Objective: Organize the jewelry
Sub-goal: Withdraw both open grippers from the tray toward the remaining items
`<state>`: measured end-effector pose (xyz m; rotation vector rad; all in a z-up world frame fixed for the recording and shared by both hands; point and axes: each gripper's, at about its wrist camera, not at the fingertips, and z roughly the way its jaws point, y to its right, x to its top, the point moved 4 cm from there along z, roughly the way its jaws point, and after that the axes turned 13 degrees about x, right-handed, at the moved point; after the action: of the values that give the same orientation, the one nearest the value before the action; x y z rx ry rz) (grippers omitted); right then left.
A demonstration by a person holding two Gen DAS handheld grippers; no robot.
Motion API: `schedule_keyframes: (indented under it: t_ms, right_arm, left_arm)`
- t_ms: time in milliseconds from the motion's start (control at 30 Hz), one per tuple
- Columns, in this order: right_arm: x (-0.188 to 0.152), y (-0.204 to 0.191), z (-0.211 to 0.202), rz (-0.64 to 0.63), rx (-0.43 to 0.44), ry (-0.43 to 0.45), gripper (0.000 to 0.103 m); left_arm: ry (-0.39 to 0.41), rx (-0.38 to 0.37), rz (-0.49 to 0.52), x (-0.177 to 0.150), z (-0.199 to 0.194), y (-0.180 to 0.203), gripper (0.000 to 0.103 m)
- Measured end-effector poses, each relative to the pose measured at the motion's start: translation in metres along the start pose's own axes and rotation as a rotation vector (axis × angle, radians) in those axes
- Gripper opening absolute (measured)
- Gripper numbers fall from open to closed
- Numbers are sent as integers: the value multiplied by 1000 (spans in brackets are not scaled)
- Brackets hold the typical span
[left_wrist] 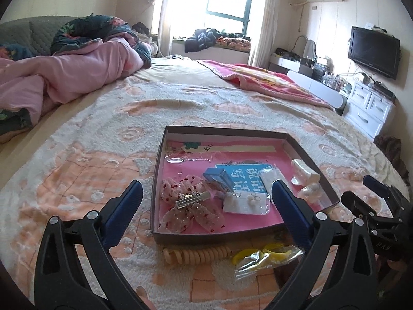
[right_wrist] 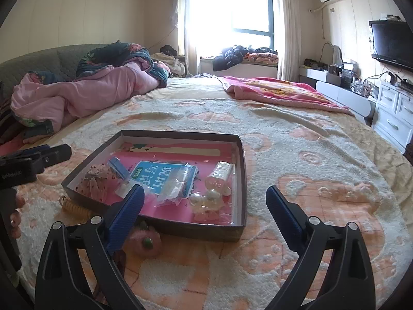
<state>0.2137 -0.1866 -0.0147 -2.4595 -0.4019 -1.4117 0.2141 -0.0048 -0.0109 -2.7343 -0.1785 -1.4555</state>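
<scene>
Left wrist view showed the left claw (left_wrist: pixel 204 195) spread wide and empty, hovering over the near edge of the shallow box (left_wrist: pixel 158 160) on the bed (left_wrist: pixel 103 118). Going left to right inside the box lay a pink bow clip (left_wrist: pixel 189 201), a small blue box (left_wrist: pixel 215 177), a card of earrings (left_wrist: pixel 245 201) and pearl pieces in clear wrap (left_wrist: pixel 308 179) by the right wall. Three things sat outside, just near of the box's front wall: a coiled peach hair tie (left_wrist: pixel 196 254), its long axis running left to right along that wall, then yellow bangles in a clear bag (left_wrist: pixel 263 255) to its right.

Right wrist view had the right claw (right_wrist: pixel 204 199) equally wide and empty, set to the right of the box's near corner, with a pink fluffy piece (right_wrist: pixel 144 241) on the bed just beside its left finger (right_wrist: pixel 126 213).

The coil and bangles lay directly below and between the left claw's fingers, so the left hand seemed nearer for those; the fluffy piece looked closer to the right. Gripping the coil across its short width would probably suit best, then lifting it far over the wall.
</scene>
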Motion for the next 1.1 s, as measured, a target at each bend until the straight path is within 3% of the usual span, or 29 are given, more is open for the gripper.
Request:
schedule_keyframes:
  t_ms: [533, 1100]
  right_arm:
    - [-15, -26, -22, -46, 43, -14, 92]
    - [-36, -49, -20, -70, 111, -86, 92]
  left_arm:
    - [-16, 38, -46, -18, -18, -28, 91]
    - [-36, 42, -13, -38, -30, -34, 91]
